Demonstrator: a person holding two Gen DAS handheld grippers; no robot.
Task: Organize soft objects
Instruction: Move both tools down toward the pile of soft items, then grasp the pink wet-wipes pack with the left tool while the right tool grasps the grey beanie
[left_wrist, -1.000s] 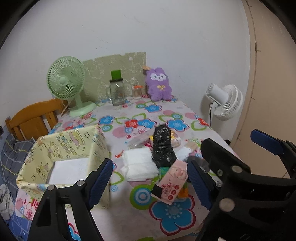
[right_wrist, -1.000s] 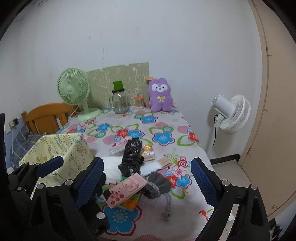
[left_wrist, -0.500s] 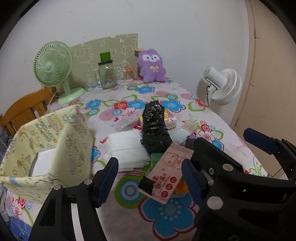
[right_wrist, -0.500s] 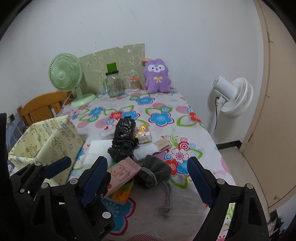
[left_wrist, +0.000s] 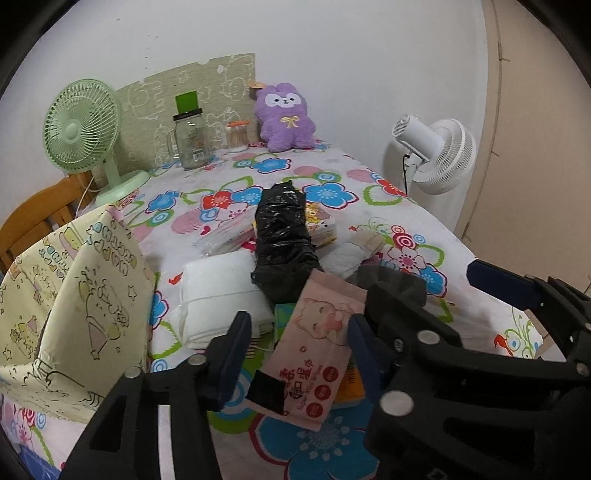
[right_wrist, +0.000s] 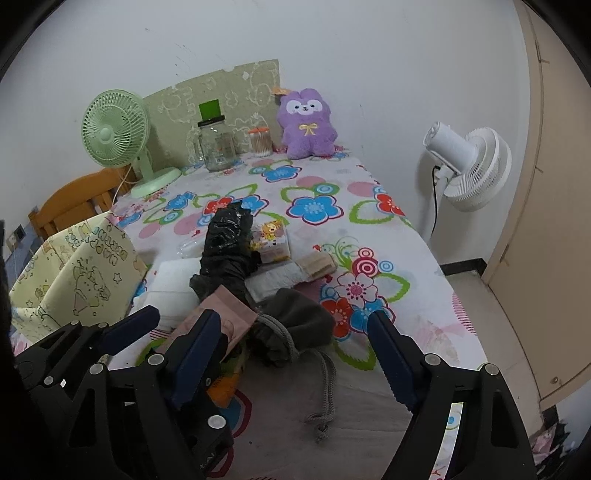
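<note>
A pile of soft things lies mid-table: a pink tissue pack (left_wrist: 314, 350) (right_wrist: 221, 317), a black plastic bag (left_wrist: 282, 240) (right_wrist: 225, 243), white folded pads (left_wrist: 218, 295) and a grey drawstring pouch (right_wrist: 295, 325) (left_wrist: 388, 280). A yellow patterned fabric bin (left_wrist: 66, 314) (right_wrist: 74, 280) stands at the left. My left gripper (left_wrist: 299, 350) is open, its fingers on either side of the tissue pack without gripping it. My right gripper (right_wrist: 295, 350) is open and empty just over the grey pouch.
A green desk fan (left_wrist: 81, 125), a glass jar (left_wrist: 190, 140), a small toothpick jar (left_wrist: 238, 136) and a purple plush (left_wrist: 286, 118) stand along the back wall. A white floor fan (left_wrist: 436, 155) is off the table's right edge. A wooden chair (left_wrist: 33, 218) is at the left.
Both grippers have moved forward and down toward the pile. The left fingers have narrowed and now straddle the pink tissue pack. The right gripper has come close over the grey pouch.
</note>
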